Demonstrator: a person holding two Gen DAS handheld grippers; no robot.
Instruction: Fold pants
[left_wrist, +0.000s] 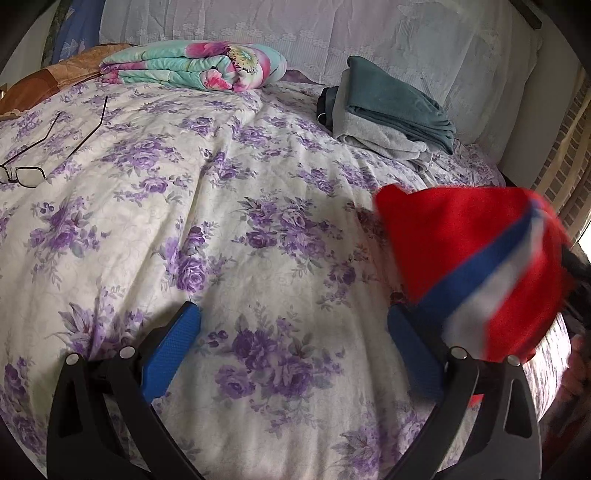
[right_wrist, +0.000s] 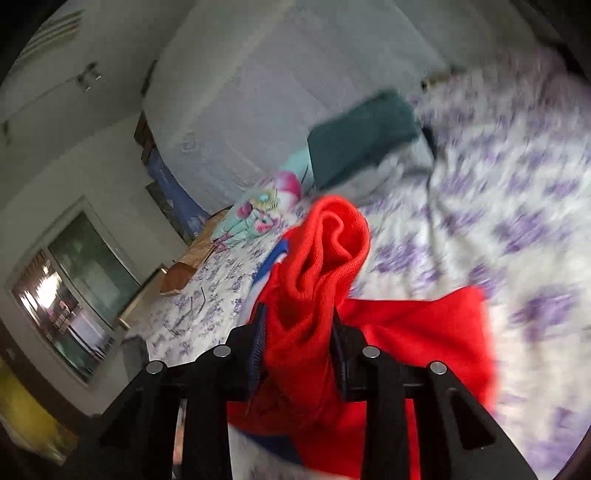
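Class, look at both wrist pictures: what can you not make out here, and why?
- Red pants, left wrist view: blurred, cut off by the right edge.
- Red pants, right wrist view: lower part hidden behind the right hand-held gripper.
- Folded clothes, right wrist view: blurred.
- Glasses, left wrist view: cut off by the left edge.

Purple-flowered bedspread (left_wrist: 221, 221) under pale walls (right_wrist: 122, 147) — a window (right_wrist: 74, 288) glows.

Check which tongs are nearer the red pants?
Right. The right tongs are clamped on the red pants; the left tongs hang open over the bedspread, the pants beside them.
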